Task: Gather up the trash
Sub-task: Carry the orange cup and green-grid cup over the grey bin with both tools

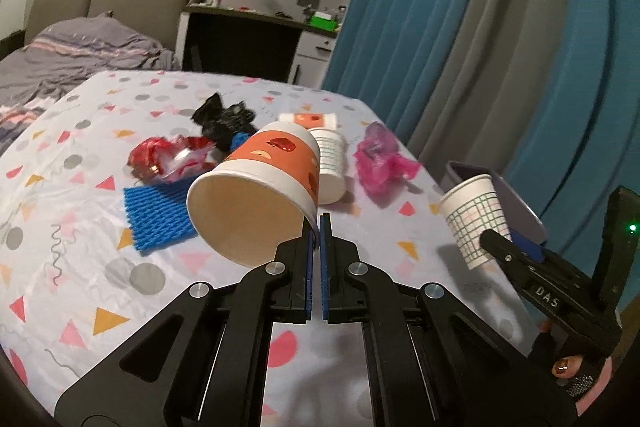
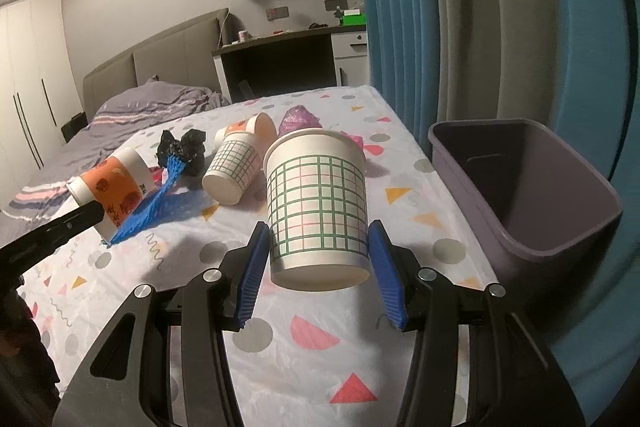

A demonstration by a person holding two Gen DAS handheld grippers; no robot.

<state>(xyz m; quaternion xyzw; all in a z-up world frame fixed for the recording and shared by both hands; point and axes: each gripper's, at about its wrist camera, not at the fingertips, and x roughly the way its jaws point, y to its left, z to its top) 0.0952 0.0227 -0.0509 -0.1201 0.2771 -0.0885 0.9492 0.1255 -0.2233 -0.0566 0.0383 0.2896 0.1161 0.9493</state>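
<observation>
Bedroom setup: a table with a confetti-print tablecloth, bed behind it, blue curtains along the right edge.

The purple bin sits off the table's right edge and looks empty inside as far as I can see.

The right gripper has its blue pads on both sides of a grid-print paper cup, held upright in the air just left of the bin. So the bin is to its right, and that hand is clearly the nearer one.

The left gripper is pinched nearly together on the rim of an orange paper cup, its long axis tilted with the mouth toward the camera, over mid-table.

Left on the cloth: another grid cup, a second orange cup, blue foam netting, a black bag, a red wrapper and a pink bag.
</observation>
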